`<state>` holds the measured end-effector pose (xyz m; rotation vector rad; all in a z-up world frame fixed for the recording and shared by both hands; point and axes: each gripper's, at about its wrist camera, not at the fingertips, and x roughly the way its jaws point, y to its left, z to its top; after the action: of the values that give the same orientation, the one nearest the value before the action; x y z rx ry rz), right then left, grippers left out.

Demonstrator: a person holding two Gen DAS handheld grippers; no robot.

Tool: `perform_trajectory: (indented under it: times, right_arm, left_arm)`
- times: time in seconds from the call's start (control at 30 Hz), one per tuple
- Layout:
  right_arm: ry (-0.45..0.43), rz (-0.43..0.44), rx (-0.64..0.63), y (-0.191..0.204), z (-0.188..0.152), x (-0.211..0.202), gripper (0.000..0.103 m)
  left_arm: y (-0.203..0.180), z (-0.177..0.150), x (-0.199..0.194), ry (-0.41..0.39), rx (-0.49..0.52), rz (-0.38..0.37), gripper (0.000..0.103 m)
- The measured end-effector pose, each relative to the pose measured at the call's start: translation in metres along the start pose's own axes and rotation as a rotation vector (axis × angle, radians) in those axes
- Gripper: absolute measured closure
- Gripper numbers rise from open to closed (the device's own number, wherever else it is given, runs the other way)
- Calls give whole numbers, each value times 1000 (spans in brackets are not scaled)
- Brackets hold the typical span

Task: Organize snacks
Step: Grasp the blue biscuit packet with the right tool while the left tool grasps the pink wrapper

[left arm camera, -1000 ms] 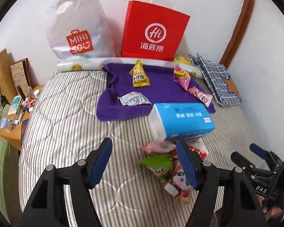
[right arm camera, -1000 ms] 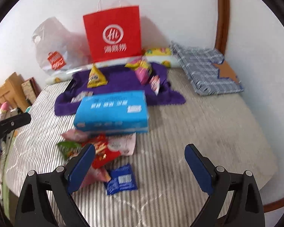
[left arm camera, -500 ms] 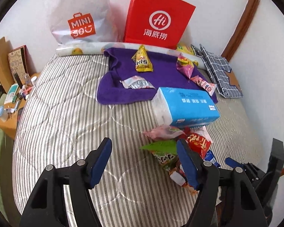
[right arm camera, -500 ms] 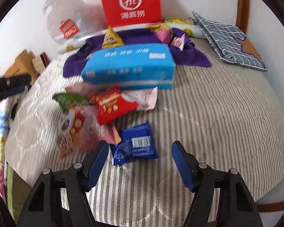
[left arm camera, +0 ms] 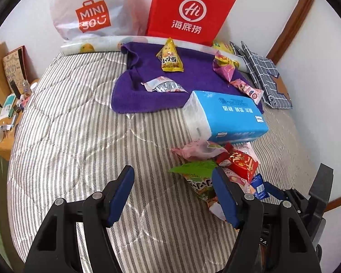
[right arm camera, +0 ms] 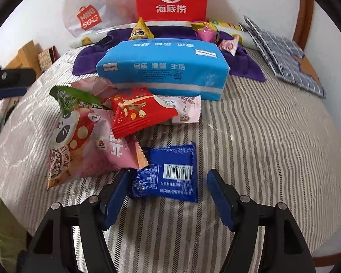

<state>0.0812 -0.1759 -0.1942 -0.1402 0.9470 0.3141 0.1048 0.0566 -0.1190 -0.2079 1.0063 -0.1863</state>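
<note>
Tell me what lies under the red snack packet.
The red snack packet lies on a pale pink packet and a green packet. Anything else beneath is covered.

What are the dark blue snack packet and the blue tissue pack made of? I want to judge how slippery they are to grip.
Dark blue snack packet: seemingly glossy plastic film; crimped serrated end seal, printed barcode, soft wrinkles.
Blue tissue pack: thin plastic wrap, likely over soft paper; sheen, creased corners, and white tissue showing at its end in the left wrist view.
Both look smooth.
</note>
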Motion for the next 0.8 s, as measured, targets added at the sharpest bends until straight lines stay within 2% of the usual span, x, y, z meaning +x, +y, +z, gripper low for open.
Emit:
perform_trajectory:
  times: [0.07,0.1,0.17,0.4,0.6,0.8]
  right_arm:
    - [-16,2,0,1,0,-1,51]
    - [-17,3,3,0,-1,-2,53]
    - [-16,2,2,-1,-1,-4,64]
    - [-21,-81,58,-30,-6,-14,65]
    - [-32,-125,147,-63,-4,-21,64]
    - [-39,-142,150,-75,-2,-22,64]
  left_arm:
    - [0,0,2,4,-4,-7,33]
    - [0,-1,4,8,-5,-7,33]
    - [0,-1,6,16,-7,-8,33]
    - [-2,-1,9,14,2,-36,33]
    - [-13,3,21,40,19,-44,33]
    - [-31,15,37,70,57,-74,33]
